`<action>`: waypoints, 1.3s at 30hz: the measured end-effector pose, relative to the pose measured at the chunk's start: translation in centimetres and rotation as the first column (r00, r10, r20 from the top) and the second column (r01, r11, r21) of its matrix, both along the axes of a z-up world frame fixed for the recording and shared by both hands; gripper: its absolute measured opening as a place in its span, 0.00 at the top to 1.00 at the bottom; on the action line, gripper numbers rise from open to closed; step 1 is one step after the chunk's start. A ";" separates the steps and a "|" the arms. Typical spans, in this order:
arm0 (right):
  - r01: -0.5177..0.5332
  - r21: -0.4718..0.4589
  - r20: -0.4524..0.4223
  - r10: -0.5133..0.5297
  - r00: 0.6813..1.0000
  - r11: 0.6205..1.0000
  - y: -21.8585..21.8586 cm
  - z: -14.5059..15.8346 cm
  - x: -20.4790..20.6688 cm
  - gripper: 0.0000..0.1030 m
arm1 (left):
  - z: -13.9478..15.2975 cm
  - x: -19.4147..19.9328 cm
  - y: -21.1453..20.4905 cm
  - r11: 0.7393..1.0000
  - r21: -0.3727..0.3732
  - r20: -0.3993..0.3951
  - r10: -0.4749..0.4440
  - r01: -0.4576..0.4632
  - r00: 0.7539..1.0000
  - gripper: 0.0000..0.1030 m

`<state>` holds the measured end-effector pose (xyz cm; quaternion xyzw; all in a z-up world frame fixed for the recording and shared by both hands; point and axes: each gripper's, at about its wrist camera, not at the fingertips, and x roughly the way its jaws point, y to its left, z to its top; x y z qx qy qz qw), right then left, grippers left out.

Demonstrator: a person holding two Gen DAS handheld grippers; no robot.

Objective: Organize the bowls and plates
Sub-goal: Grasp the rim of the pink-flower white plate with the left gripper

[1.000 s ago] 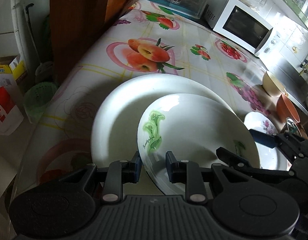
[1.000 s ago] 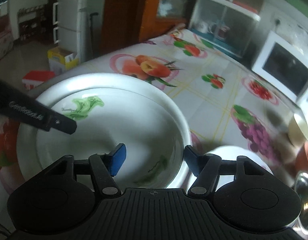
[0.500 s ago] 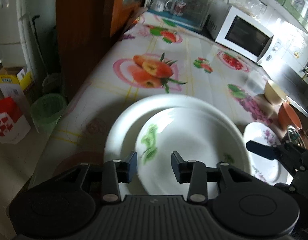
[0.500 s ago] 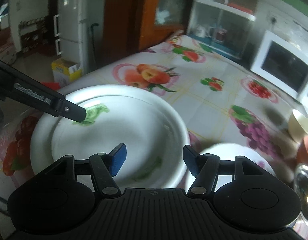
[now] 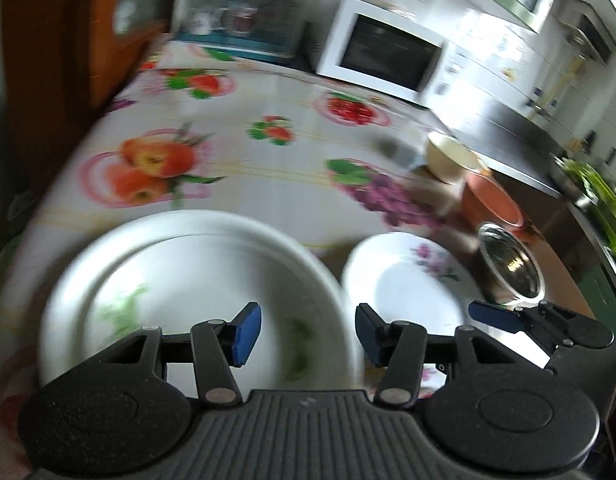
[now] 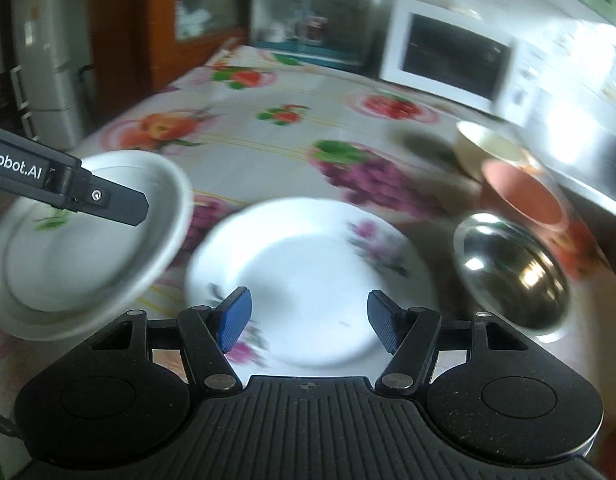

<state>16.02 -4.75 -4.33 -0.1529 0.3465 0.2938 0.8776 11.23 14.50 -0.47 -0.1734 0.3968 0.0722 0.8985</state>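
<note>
A white plate with green leaf prints (image 5: 196, 300) lies flat in a larger white plate (image 5: 68, 292) at the table's near left. My left gripper (image 5: 308, 334) hovers over their right rim, its jaws opening with nothing pressed between the pads. To the right sits a white plate with purple flowers (image 6: 308, 272). My right gripper (image 6: 304, 320) hangs above its near half, jaws opening and holding nothing. One left finger (image 6: 108, 200) reaches in over the stacked plates (image 6: 88, 248). The right gripper's finger (image 5: 495, 316) shows at the left wrist view's right side.
A steel bowl (image 6: 511, 276), an orange bowl (image 6: 523, 196) and a cream bowl (image 6: 487, 148) stand in a row at the right. A white microwave (image 6: 447, 64) and a clear cabinet (image 5: 244, 12) are at the back of the fruit-print tablecloth (image 5: 268, 176).
The left gripper let go of the tilted green-print plate, which now lies flat in the big plate. Both grippers swung right, the right one from the stacked plates to the flowered plate.
</note>
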 end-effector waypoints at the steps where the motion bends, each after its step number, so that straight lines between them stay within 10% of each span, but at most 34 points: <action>1: 0.014 0.003 -0.005 -0.014 1.000 1.000 -0.5 -0.1 0.3 0.36 | -0.1 0.8 -0.7 1.000 -0.001 -0.003 -0.014 0.014 1.000 0.47; 39: 0.102 0.087 -0.185 -0.085 0.979 0.991 -4.3 -3.3 3.9 0.30 | -5.8 12.8 -4.7 0.980 0.029 -0.160 -0.190 0.198 0.969 0.39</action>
